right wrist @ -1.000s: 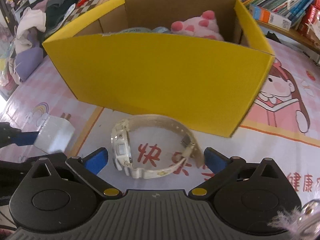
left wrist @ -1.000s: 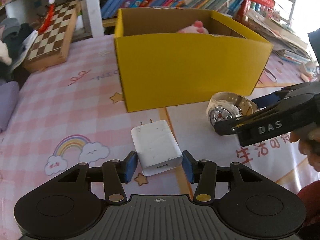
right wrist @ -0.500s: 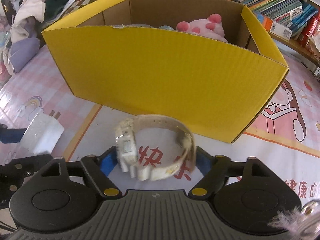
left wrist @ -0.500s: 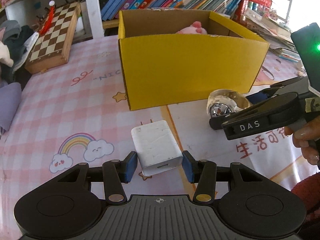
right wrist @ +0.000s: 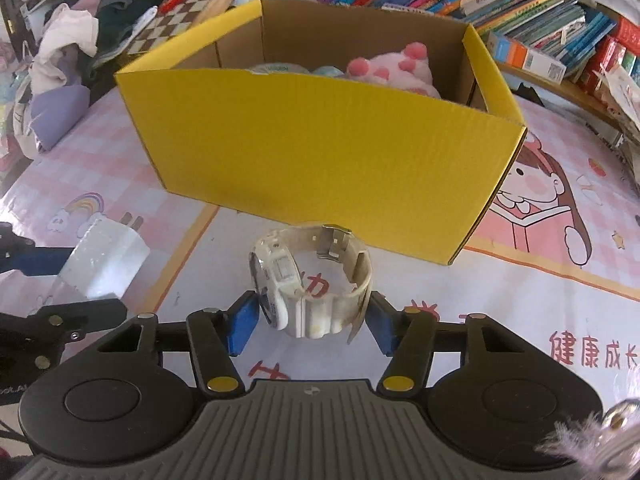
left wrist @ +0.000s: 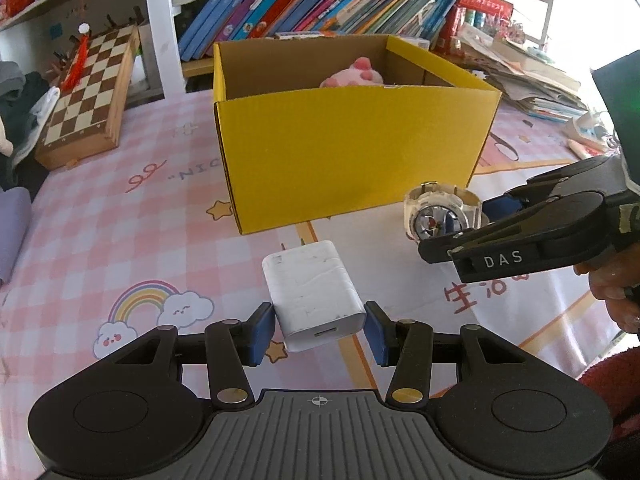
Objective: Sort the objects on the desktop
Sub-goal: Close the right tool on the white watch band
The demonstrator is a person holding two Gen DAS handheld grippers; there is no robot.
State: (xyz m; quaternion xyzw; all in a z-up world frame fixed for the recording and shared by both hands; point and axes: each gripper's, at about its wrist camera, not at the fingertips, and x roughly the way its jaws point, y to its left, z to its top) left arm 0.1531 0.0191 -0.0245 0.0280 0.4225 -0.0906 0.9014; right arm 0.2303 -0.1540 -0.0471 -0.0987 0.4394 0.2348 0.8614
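Note:
My left gripper (left wrist: 320, 332) is shut on a white plug charger (left wrist: 314, 294) and holds it above the pink tablecloth, its prongs pointing toward the yellow cardboard box (left wrist: 352, 152). My right gripper (right wrist: 310, 320) is shut on a white wristwatch (right wrist: 310, 280) and holds it lifted in front of the box (right wrist: 320, 152). The watch (left wrist: 440, 210) and the right gripper show at the right of the left wrist view. The charger (right wrist: 106, 258) shows at the left of the right wrist view. A pink plush toy (right wrist: 394, 68) lies inside the box.
A wooden chessboard box (left wrist: 90, 96) lies at the back left of the table. A shelf of books (left wrist: 320, 4) stands behind the yellow box. A pile of clothes (right wrist: 76, 52) lies at the left. Stacked papers and books (left wrist: 528, 80) lie at the right.
My right gripper closed on the watch and raised it off the table. My left gripper lifted the charger, so both views now look from higher over the box.

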